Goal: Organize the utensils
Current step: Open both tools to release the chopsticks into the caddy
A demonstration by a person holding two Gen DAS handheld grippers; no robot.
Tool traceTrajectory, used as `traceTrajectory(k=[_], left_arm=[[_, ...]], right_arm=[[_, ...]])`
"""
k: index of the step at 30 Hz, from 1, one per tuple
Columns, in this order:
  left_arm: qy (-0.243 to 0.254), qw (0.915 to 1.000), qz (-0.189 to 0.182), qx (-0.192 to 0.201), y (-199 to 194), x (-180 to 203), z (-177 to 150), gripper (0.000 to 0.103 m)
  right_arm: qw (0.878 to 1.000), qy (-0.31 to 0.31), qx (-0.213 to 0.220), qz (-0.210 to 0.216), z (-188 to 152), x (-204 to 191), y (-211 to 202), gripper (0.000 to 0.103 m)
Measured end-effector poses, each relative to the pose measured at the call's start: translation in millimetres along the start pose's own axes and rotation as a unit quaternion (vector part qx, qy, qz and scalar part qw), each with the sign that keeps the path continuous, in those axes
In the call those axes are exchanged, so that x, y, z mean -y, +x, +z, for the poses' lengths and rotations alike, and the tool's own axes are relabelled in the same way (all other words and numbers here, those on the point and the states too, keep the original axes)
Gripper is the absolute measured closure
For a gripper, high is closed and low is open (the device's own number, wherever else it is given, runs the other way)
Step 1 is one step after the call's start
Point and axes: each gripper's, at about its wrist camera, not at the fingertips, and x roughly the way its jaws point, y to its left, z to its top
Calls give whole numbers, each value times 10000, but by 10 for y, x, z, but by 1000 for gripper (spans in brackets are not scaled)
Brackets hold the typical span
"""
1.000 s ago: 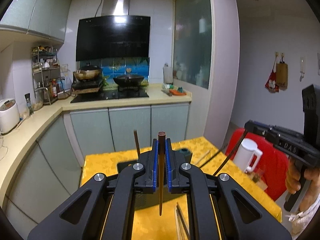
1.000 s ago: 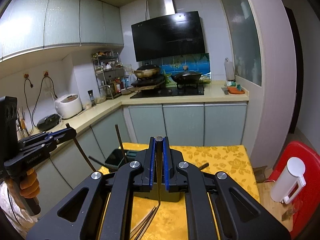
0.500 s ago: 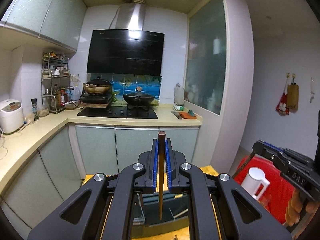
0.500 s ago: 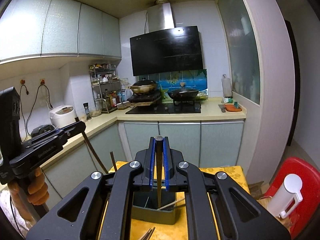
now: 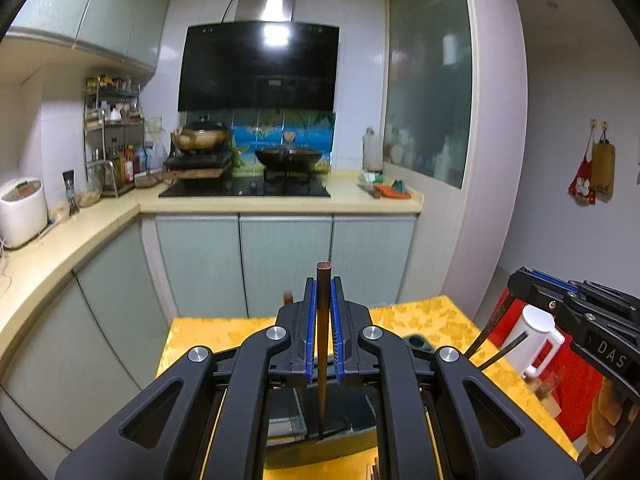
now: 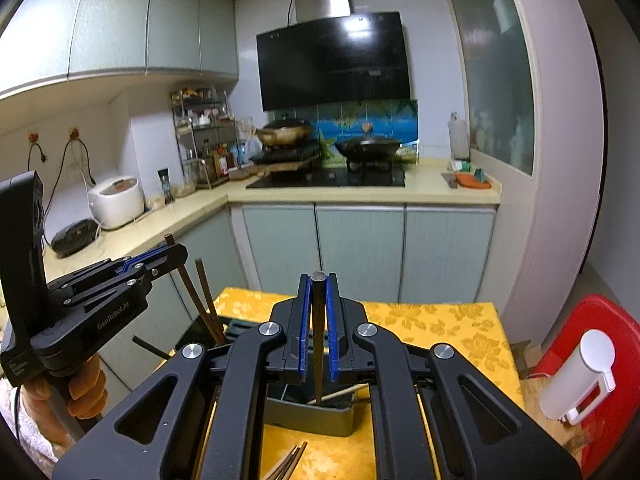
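Brown wood chopstick (image 5: 322,344) pinched upright in my L gripper (image 5: 323,312), tip over holder (image 6: 308,414); R gripper (image 6: 319,312) clamps a dark chopstick (image 6: 318,340) likewise. Light, stiff, slick rods, I judge; best gripped mid-shaft.

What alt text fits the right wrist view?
The right tool grips a dark chopstick upright over a grey holder on a yellow table. At left, the left tool holds a brown chopstick; loose chopsticks lie in front.
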Motion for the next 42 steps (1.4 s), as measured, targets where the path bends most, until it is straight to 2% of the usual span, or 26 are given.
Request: traceTrajectory(k=[8, 9, 10, 12, 13, 14, 16, 19, 22, 26, 32, 37, 42], left_arm=[[-81, 9995, -50, -314, 111, -96, -173, 94], [-94, 9994, -64, -318, 104, -108, -182, 86], [-96, 9994, -70, -314, 95, -118, -187, 72], [-117, 9995, -105, -291, 64, -141, -192, 55], [-127, 9995, -107, -277, 42, -142, -205, 50], [-121, 9995, -102, -275, 26, -140, -212, 49], [-87, 9996, -54, -266, -5, -143, -221, 39], [-113, 9997, 49, -225, -60, -150, -229, 26], [-248, 9996, 62, -155, -149, -188, -240, 19], [-401, 9991, 52, -80, -282, -241, -255, 14], [-425, 9991, 89, -6, -484, -255, -337, 11], [-253, 9994, 228, -28, -676, -240, -570, 10], [-56, 9991, 379, -174, -815, -239, -930, 10]], right_arm=[[9994, 53, -318, 115, -105, -43, 202, 93], [9994, 35, -329, 85, -112, -52, 214, 93], [9994, 26, -338, 76, -106, -54, 223, 93], [9994, 25, -346, 72, -109, -60, 223, 92], [9994, 17, -342, 62, -108, -64, 219, 87], [9994, 17, -333, 48, -110, -64, 219, 77], [9996, 56, -263, -25, -113, -59, 192, 66], [9998, 47, -191, -66, -102, -48, 147, 65], [9999, 31, -109, -102, -83, -33, 77, 62], [9996, 43, 153, -254, -42, 5, -90, 49], [9980, -38, 497, -398, -41, 63, -385, 44], [9976, -128, 519, -441, -276, 44, -572, 39], [9969, -305, 422, -598, -703, -59, -684, 37]])
